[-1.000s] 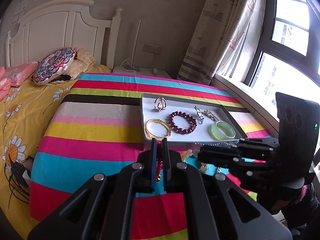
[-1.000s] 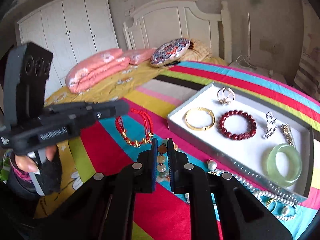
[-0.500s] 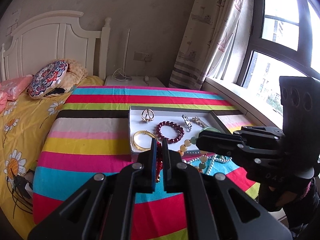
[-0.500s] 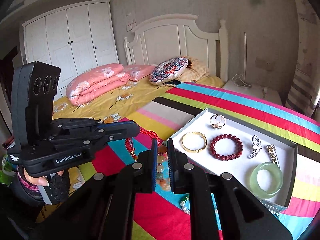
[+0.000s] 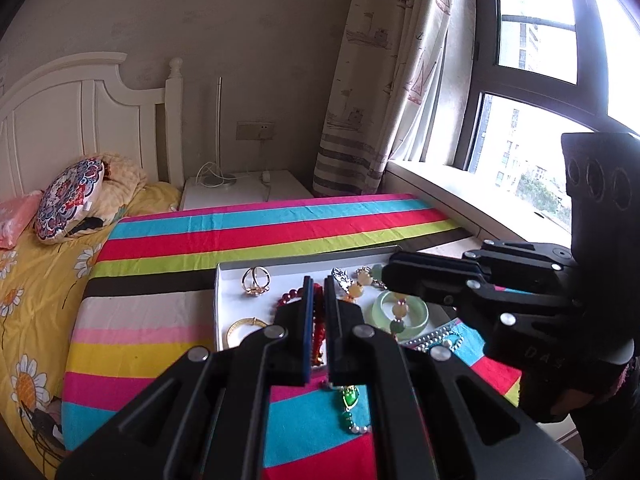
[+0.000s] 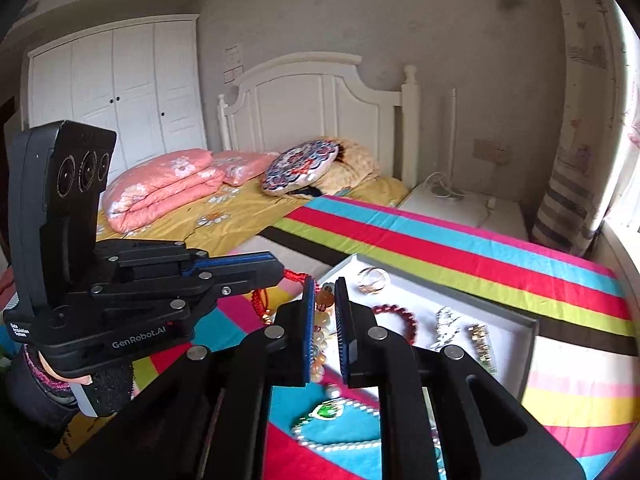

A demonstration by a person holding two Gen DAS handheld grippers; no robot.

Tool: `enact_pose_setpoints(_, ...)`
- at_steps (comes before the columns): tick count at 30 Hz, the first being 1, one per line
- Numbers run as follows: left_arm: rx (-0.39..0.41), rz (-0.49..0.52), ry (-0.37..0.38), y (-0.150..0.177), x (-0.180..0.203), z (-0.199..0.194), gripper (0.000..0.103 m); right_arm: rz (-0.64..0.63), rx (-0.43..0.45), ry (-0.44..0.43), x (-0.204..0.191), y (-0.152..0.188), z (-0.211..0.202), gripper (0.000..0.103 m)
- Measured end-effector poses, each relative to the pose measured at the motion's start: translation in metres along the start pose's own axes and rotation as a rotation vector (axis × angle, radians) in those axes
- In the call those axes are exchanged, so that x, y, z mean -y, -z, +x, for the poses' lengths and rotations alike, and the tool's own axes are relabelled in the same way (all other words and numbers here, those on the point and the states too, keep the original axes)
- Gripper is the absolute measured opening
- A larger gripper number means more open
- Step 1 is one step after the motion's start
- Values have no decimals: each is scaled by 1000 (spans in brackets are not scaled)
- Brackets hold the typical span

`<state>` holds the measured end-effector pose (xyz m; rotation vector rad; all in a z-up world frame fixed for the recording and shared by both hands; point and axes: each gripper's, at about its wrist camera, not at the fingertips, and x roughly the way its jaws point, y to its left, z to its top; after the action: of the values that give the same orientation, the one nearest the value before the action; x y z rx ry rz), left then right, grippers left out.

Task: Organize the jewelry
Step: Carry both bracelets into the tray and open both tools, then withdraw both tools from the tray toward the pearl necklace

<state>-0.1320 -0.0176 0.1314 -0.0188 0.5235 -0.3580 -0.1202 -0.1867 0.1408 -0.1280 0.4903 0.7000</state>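
My left gripper (image 5: 316, 286) is shut on a red cord necklace (image 5: 317, 330) that hangs between its fingers; the necklace also shows in the right wrist view (image 6: 262, 300). My right gripper (image 6: 324, 286) is shut on a yellow bead strand (image 6: 322, 332), which dangles above the white jewelry tray (image 5: 224, 312). In the left wrist view the strand (image 5: 398, 308) hangs over a green jade bangle (image 5: 400, 314). The tray also holds a gold ring (image 5: 256, 280), a gold bangle (image 5: 244, 326), a dark red bead bracelet (image 6: 400, 318) and silver clips (image 6: 444, 324).
A green pendant on a pearl chain (image 6: 328, 412) lies on the striped cloth (image 5: 260, 232) in front of the tray. A bed with pillows (image 6: 304, 166) and a pink quilt (image 6: 160, 184) stands to the left. A nightstand (image 5: 244, 188) and window (image 5: 520, 140) lie beyond.
Both grippers have risen, lifting the red necklace and the yellow bead strand off the cloth. The bead strand has moved over the tray.
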Motion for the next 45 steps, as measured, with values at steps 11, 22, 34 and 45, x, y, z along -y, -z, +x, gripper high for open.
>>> enact_pose_setpoints(11,-66,7,-20,-16,1,64,4,85,-63,117,63,10,26,12)
enact_pose_setpoints(22,-155,38,-116,-3,3,124,5,139,-160,109,76,34,74,12)
enact_pose_setpoints(34,-131,39,-223,9,-5,125,67,206,-159,152,91,46,71,58)
enact_pose_setpoints(45,-82,104,-327,11,10,95,100,234,-67,187,100,45,16,73)
